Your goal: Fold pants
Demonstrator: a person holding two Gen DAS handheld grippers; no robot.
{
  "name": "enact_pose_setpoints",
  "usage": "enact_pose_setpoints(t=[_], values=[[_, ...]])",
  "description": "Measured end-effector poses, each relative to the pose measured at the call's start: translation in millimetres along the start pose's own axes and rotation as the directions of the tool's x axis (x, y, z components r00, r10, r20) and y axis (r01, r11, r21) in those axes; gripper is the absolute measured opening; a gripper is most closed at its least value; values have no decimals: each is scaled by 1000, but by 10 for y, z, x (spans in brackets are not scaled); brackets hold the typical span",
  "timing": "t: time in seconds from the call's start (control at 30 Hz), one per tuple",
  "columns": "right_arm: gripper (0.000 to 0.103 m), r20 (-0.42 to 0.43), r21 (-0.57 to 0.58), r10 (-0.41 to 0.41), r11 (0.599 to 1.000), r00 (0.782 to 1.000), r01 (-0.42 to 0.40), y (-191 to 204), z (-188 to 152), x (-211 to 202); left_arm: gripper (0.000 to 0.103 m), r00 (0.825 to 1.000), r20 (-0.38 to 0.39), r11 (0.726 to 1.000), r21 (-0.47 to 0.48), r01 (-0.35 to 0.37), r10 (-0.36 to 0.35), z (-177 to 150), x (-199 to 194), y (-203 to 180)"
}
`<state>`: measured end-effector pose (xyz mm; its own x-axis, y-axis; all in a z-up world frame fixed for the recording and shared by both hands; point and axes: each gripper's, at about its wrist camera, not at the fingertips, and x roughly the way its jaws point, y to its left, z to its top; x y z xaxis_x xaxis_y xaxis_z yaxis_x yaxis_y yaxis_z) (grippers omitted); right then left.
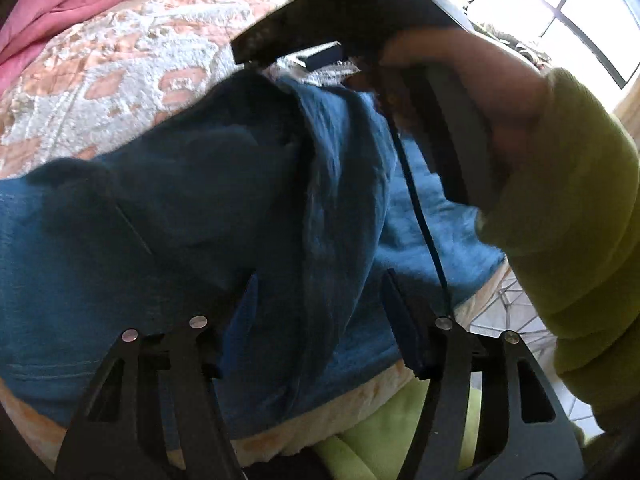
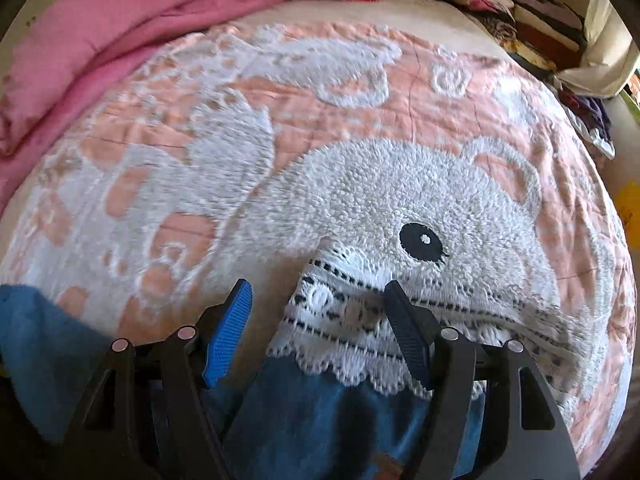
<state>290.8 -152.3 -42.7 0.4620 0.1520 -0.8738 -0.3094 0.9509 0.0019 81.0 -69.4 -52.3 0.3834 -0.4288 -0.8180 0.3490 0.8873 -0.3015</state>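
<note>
Now, where we stand: we have the blue pants (image 1: 224,216) spread on the pink-and-white bear blanket (image 2: 400,184), at the near edge of the bed.
Left gripper: our left gripper (image 1: 318,292) stands about half apart over a long ridge of blue cloth; the ridge lies between the jaws, but we cannot see the pads pressing it.
Right gripper: our right gripper (image 2: 318,300) stands fairly wide, empty, right over the white lace trim (image 2: 360,320) at one end of the pants.
Long axis: in the left view the ridge runs away from our left gripper toward the right gripper (image 1: 304,28), so the garment's length lies between our two hands, we judge.
Which hand is nearer: each is over its own end; the lace trim belongs to the right, the blue ridge to the left.
Person: a hand (image 1: 480,92) in a lime-green sleeve (image 1: 568,216) carries the right tool.
Next call: we reckon both must pinch before any fold; whether the lace is hem or waist we cannot tell.
</note>
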Motion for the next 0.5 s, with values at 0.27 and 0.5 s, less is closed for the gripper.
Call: enact_pose_setpoints(t=[0.27,0.5], values=[[11,59,42,61,997,996,-63,-282,-10,-15,53,1000,15,999,31,-17,17,-70,12,-47],[9,181,99,92,989,979,-111,-609,-333,-640,54,998,43,997,52,-52,49,-140,-73,-92]])
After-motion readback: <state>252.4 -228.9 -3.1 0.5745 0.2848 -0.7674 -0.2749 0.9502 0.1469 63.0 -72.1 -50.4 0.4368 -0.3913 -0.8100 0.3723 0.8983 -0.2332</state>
